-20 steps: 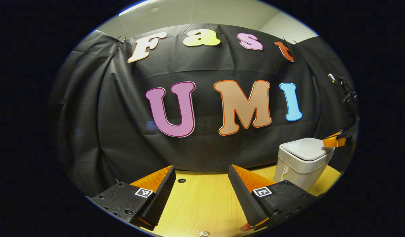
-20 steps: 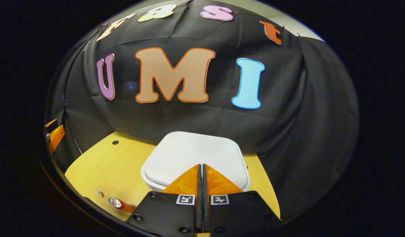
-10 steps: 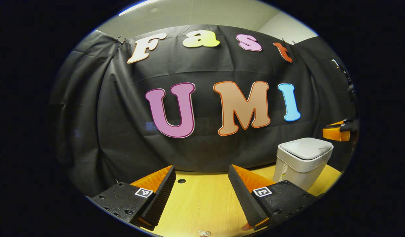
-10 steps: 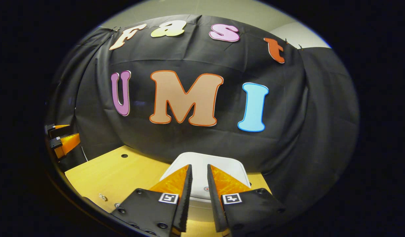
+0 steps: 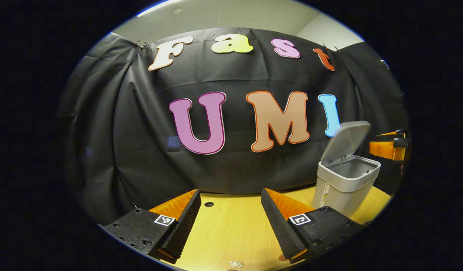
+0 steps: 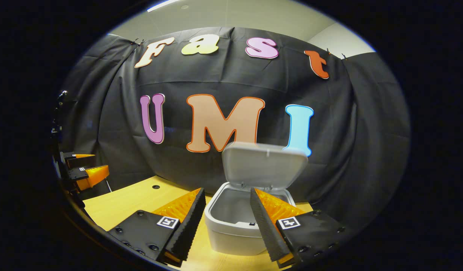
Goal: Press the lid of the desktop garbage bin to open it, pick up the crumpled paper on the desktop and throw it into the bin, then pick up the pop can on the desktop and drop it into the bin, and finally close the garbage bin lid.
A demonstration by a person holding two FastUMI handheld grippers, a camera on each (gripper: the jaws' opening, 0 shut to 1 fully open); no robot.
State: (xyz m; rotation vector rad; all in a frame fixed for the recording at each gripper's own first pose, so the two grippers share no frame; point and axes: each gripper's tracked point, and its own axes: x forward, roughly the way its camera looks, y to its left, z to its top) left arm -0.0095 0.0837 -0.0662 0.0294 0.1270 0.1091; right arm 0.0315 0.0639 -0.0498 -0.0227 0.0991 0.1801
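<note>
Bin (image 6: pixel 235 226) lid (image 6: pixel 263 165) stands open, both jaws released and empty; next, grasp the paper (image 5: pixel 235 264) left of the bin.

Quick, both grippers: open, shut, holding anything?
Left hand-held gripper: open, holding nothing, over the table.
Right hand-held gripper: open, holding nothing, in front of the bin with its lid up.

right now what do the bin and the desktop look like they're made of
The bin looks like moulded plastic, matte pale grey: smooth rounded corners, thin walls, a lid hinged up at the back. The desktop looks like wood or wood-look laminate: light yellow, fine straight grain, slight sheen. Which one, I cannot tell.
</note>
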